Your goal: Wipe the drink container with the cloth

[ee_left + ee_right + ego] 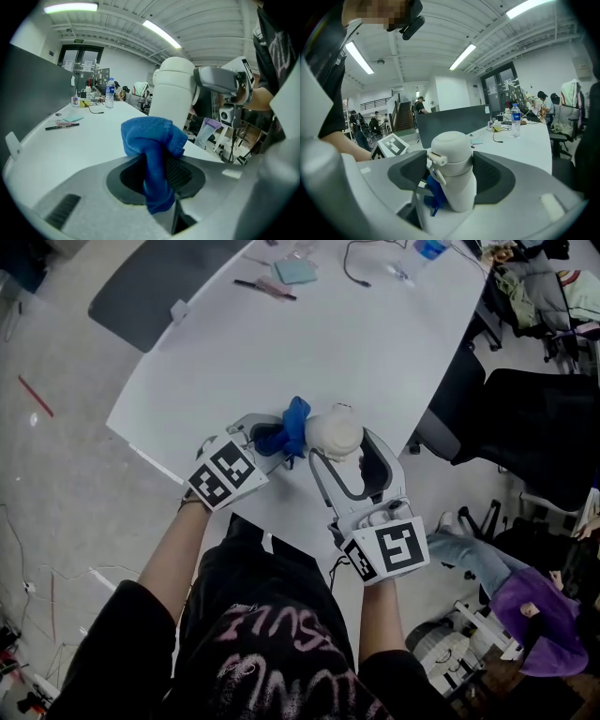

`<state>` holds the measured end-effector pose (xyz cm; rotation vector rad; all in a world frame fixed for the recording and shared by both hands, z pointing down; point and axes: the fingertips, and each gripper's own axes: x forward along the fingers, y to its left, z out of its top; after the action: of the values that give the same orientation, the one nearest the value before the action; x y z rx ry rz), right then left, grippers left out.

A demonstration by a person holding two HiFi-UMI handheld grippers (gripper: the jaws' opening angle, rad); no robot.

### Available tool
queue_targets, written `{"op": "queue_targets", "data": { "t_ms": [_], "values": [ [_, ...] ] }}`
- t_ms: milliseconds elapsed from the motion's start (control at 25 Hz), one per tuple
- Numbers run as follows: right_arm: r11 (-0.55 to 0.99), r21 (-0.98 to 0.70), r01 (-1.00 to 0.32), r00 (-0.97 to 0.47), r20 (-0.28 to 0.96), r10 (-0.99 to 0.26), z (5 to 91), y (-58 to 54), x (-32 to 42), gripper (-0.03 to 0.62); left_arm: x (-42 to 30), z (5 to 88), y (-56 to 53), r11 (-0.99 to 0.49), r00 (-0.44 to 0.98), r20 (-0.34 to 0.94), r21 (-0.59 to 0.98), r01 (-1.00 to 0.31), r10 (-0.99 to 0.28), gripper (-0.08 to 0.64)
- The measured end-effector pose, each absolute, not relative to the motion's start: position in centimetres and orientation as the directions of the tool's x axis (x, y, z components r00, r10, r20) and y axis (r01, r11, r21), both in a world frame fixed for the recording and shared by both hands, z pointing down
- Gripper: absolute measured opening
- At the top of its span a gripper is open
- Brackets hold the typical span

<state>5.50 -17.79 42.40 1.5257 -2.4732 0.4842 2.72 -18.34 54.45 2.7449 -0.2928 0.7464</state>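
Apparently mid-wipe: the right gripper (453, 177) clamps the bottle (451, 154), and the left gripper (157, 172) pinches the cloth (152, 138) against its side. How much is already wiped is unclear.

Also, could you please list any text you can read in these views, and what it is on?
Nothing reads clearly.
Pink shirt print: ornate lettering, not legible.
The water bottle label: too small.
The green sign above the doors: too small.
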Motion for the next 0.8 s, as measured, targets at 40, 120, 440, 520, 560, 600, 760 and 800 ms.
{"op": "queue_targets", "data": {
  "t_ms": [40,120,440,520,560,600,760,800],
  "values": [
    [0.416,-0.173,-0.893,-0.450,0.332,-0.829,42.4,-17.8,5.5,0.313,2.7,54.5,-18.3,-0.939,0.845,0.521,0.216,-0.267,-0.121,0.100],
    [0.416,-0.174,-0.892,-0.451,0.332,-0.828,42.4,-17.8,5.5,0.314,2.7,54.5,-18.3,-0.937,0.843,0.524,0.217,-0.273,-0.124,0.100],
    [0.418,-0.173,-0.892,-0.452,0.324,-0.831,42.3,-17.5,5.7,0.314,1.1,53.5,-18.5,-0.919,0.831,0.524,0.208,-0.335,-0.185,0.100],
    [0.419,-0.174,-0.891,-0.453,0.321,-0.832,42.3,-17.5,5.7,0.314,0.1,53.1,-18.6,-0.909,0.825,0.524,0.204,-0.363,-0.212,0.100],
    [0.417,-0.176,-0.892,-0.453,0.319,-0.833,42.3,-17.5,5.8,0.314,-0.3,52.8,-18.6,-0.904,0.824,0.519,0.202,-0.377,-0.227,0.100],
    [0.415,-0.178,-0.892,-0.451,0.316,-0.835,42.3,-17.5,5.8,0.314,-0.6,52.5,-18.7,-0.898,0.823,0.513,0.202,-0.391,-0.243,0.100],
    [0.411,-0.186,-0.893,-0.450,0.307,-0.839,42.3,-17.6,5.9,0.314,-1.5,51.0,-18.7,-0.885,0.821,0.493,0.191,-0.426,-0.289,0.100],
    [0.410,-0.189,-0.892,-0.450,0.305,-0.839,42.3,-17.5,5.9,0.314,-1.6,50.7,-18.6,-0.883,0.820,0.489,0.184,-0.431,-0.299,0.100]
  ]
}}
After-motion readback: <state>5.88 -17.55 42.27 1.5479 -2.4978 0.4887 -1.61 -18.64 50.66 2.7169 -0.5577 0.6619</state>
